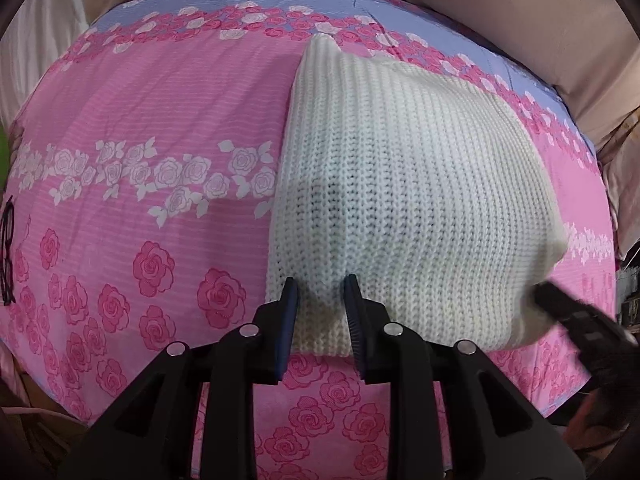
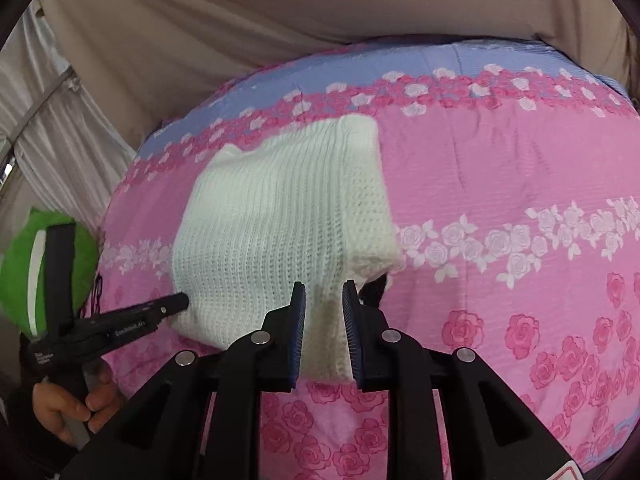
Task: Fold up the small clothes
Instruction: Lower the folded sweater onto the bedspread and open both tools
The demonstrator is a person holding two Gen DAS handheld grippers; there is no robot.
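A white knitted garment (image 1: 400, 200) lies folded on the pink rose-patterned bedsheet (image 1: 140, 120). It also shows in the right wrist view (image 2: 288, 216). My left gripper (image 1: 320, 284) has its jaws a little apart around the garment's near edge, with knit fabric between the fingers. My right gripper (image 2: 324, 288) stands the same way on the other near corner, with fabric between its fingers. The right gripper's tip (image 1: 560, 300) shows at the garment's right edge in the left wrist view. The left gripper (image 2: 176, 304) shows touching the garment's left edge in the right wrist view.
The sheet (image 2: 500, 168) has a blue band along its far edge. Beige curtains (image 2: 200, 20) hang behind the bed. A green object (image 2: 20, 272) sits at the left beyond the bed. A dark bit (image 2: 376, 292) pokes out under the garment's right corner.
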